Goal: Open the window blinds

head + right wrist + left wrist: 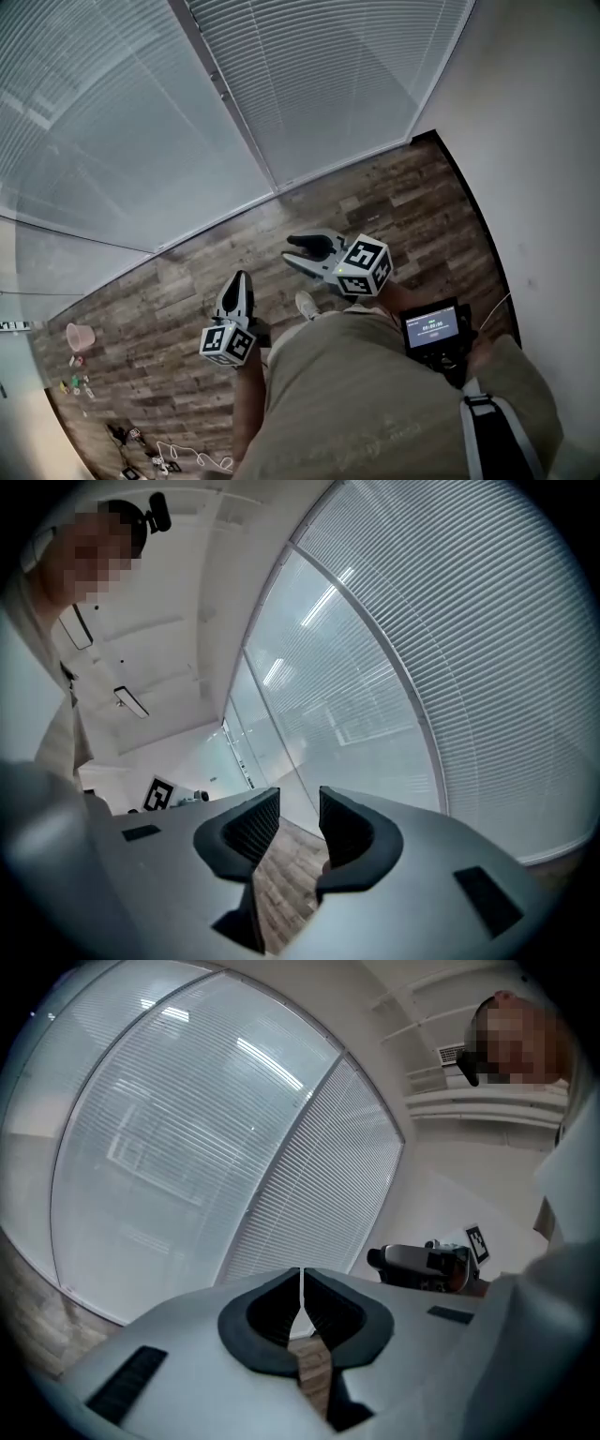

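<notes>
White slatted blinds (328,75) hang shut over two tall window panels, split by a grey mullion (230,98); they stand ahead of both grippers and fill the left gripper view (309,1194) and the right gripper view (487,667). My left gripper (241,277) points at the glass, jaws shut together with nothing between them (301,1279). To its right, my right gripper (289,251) is open, with only floor showing in the gap between its pads (300,813). Neither touches the blinds. I see no cord or wand.
Wood plank floor (394,206) runs up to the windows. A white wall (534,141) closes the right side. A pink object (80,336) and small items with cables (155,457) lie on the floor at the left. A screen device (433,328) hangs at the person's waist.
</notes>
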### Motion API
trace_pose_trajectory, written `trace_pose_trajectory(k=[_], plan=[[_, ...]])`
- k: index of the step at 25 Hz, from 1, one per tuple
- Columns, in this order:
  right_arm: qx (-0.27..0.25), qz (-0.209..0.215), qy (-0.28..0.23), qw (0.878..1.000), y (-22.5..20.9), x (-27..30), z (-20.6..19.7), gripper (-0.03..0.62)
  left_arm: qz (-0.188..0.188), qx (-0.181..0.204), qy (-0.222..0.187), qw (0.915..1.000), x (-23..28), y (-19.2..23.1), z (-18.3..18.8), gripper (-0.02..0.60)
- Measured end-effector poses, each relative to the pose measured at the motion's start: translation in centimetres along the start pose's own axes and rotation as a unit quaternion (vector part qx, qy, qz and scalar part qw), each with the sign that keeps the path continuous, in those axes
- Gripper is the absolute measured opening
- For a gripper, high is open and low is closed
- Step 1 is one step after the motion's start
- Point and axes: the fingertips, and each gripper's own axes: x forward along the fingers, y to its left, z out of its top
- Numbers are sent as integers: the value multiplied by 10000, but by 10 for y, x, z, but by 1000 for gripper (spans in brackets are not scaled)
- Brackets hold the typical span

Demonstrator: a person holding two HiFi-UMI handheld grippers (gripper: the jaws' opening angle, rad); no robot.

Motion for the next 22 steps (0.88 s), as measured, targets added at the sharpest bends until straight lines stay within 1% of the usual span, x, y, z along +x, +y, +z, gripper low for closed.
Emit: trace_pose_trajectory(k=[2, 6, 7, 9, 11, 12, 15, 19, 20, 22], plan=[[14, -209, 13, 9998, -7, 11, 3, 120, -19, -43, 8, 10000, 1, 11, 6, 26], [163, -878, -132, 9959, -33, 6, 13, 120, -110, -16, 53, 9999, 6, 11, 13, 26], [158, -1012, -175, 9946, -41, 9, 13, 118, -131, 8, 56, 9999, 9, 16, 14, 26], [132, -1198, -213, 9925, -49, 28, 10, 118, -150, 23, 80, 9999, 11, 38, 18, 26], [139, -1233, -169, 9921, -51, 47, 4, 120, -149, -19, 121, 9998, 11, 56, 20, 26], [146, -1201, -130, 9926, -49, 52, 2, 118, -159, -64, 131, 9998, 10, 58, 20, 26], [144, -1116, -29, 9936, -45, 55, -2, 118, -264, -220, 120, 9993, 5, 49, 22, 22], [54, -1105, 9, 9939, -43, 56, 2, 118, -354, -394, 140, 9985, 1, 41, 25, 15], [59, -1121, 19, 9937, -47, 55, 2, 118, -375, -501, 172, 9979, 2, 40, 25, 15], [117, -1154, 71, 9932, -62, 52, 0, 118, -427, -858, 240, 9951, 8, 35, 25, 14]])
